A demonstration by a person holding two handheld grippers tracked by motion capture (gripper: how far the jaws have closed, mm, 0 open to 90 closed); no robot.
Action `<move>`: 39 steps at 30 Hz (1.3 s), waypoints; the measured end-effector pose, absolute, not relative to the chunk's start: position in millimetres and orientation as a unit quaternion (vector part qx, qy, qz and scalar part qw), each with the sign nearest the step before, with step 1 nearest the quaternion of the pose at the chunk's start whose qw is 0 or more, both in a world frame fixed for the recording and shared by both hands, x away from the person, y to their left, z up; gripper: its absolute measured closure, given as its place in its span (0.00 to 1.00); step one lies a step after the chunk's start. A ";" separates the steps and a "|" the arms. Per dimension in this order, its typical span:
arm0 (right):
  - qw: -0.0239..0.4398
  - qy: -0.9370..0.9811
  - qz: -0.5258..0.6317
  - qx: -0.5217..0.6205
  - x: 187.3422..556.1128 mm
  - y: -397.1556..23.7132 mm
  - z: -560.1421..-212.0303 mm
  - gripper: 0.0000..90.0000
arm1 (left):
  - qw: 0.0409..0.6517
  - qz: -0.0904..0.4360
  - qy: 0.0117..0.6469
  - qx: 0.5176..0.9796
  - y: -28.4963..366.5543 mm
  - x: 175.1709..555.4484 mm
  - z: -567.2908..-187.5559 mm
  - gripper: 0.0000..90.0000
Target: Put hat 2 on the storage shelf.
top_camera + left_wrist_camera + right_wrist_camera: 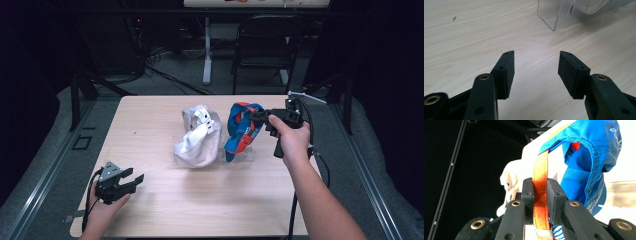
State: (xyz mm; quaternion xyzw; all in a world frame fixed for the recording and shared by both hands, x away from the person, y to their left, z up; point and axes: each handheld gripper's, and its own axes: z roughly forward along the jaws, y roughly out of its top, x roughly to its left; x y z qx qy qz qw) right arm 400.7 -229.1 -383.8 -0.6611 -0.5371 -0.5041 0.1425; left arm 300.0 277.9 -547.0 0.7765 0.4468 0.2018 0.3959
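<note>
Blue-and-orange cap (242, 131) on clear stand (246, 155), strap in right gripper (258, 117) fingers; left gripper (134, 178) fingers released.

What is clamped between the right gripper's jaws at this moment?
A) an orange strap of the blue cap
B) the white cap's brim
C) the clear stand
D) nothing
A: in the right gripper view the right gripper pads press on the orange strap of the blue cap.

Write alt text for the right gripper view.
The right tongs are shut on the orange strap of a blue cap, which fills the upper right. A white cap sits behind on the pale table, with dark background at left.
</note>
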 end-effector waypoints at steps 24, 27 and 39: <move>0.124 -0.559 -0.492 -0.656 390.9 -234.1 -384.1 0.85 | 0.398 0.201 0.452 0.772 278.8 300.4 -548.4 0.53; 0.121 -0.558 -0.493 -0.657 390.3 -233.5 -384.9 0.82 | 0.399 0.202 0.452 0.772 279.3 300.6 -548.6 0.53; 0.035 -0.604 -0.480 -0.635 382.7 -233.9 -381.8 0.56 | 0.397 0.201 0.452 0.773 279.8 300.9 -548.5 0.53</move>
